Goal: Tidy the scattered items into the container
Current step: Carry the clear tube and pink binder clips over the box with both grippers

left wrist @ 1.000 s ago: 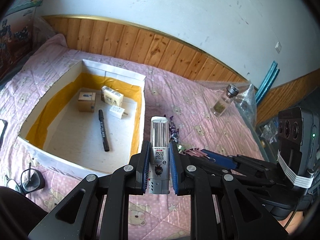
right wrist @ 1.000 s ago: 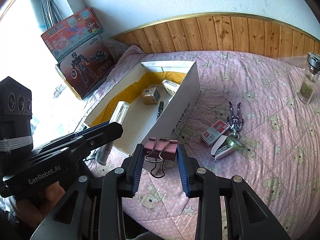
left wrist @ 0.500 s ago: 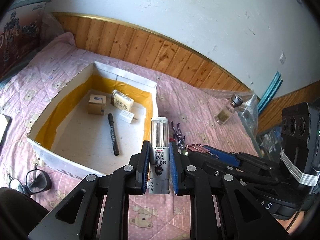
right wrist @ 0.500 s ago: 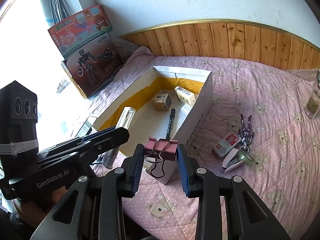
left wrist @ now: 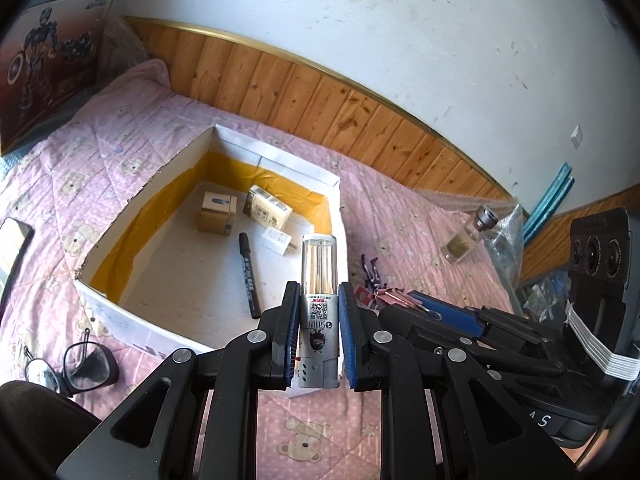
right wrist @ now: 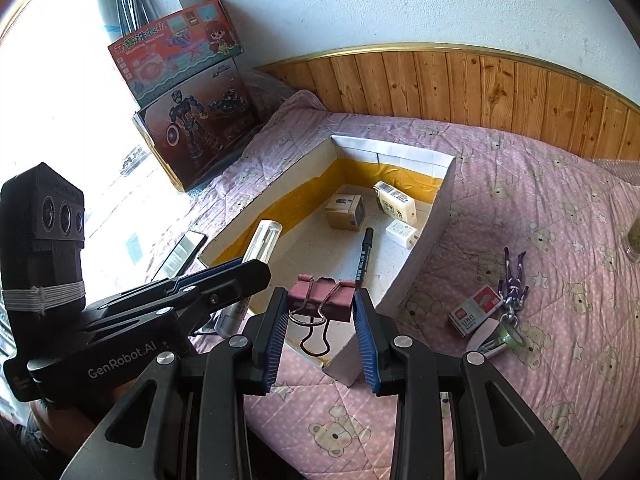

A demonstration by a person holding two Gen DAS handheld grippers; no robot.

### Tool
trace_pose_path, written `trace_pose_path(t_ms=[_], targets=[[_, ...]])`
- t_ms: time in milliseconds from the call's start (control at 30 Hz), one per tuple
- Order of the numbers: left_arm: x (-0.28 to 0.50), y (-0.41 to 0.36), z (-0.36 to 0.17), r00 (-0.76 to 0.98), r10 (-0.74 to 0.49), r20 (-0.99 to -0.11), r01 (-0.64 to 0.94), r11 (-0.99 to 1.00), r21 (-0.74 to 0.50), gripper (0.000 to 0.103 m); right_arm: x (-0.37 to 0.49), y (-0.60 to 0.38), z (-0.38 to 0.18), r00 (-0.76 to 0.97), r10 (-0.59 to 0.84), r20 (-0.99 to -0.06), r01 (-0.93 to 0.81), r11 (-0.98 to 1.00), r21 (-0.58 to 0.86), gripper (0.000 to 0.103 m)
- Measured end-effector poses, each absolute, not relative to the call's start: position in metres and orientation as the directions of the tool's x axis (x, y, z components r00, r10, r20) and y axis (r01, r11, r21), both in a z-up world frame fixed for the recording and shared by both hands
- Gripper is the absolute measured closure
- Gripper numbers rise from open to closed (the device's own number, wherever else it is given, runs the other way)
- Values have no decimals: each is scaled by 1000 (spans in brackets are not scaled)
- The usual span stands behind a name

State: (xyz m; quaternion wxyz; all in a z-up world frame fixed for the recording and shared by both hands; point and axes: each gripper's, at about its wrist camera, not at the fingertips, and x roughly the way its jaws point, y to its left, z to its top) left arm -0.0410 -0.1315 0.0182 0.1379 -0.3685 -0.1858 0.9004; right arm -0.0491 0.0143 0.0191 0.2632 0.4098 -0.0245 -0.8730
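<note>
Over box (left wrist: 120, 316) | left gripper (left wrist: 319, 322) clamps lighter (left wrist: 319, 280), glasses (left wrist: 68, 364) visible | right gripper (right wrist: 322, 322) clamps binder clip (right wrist: 322, 298)

A bed (right wrist: 520, 184) with a pink bear-print quilt carries a white box (right wrist: 430, 240), open at the top. To the box's right in the right wrist view lie a small red-and-white packet (right wrist: 474, 312), a stapler (right wrist: 486, 342), a purple figurine (right wrist: 514, 276) and a glass bottle (left wrist: 466, 236). Near its front-left corner lie glasses (left wrist: 76, 368); left of it, a phone (right wrist: 180, 252).
</note>
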Motion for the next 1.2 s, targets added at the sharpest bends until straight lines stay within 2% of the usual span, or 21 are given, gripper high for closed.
trace_pose_path(t_ms=[1200], targets=[[-101, -173, -21, -655, 297, -695, 51, -900, -433, 84, -105, -36, 0, -441, -500, -745, 498, -827, 259, 69]])
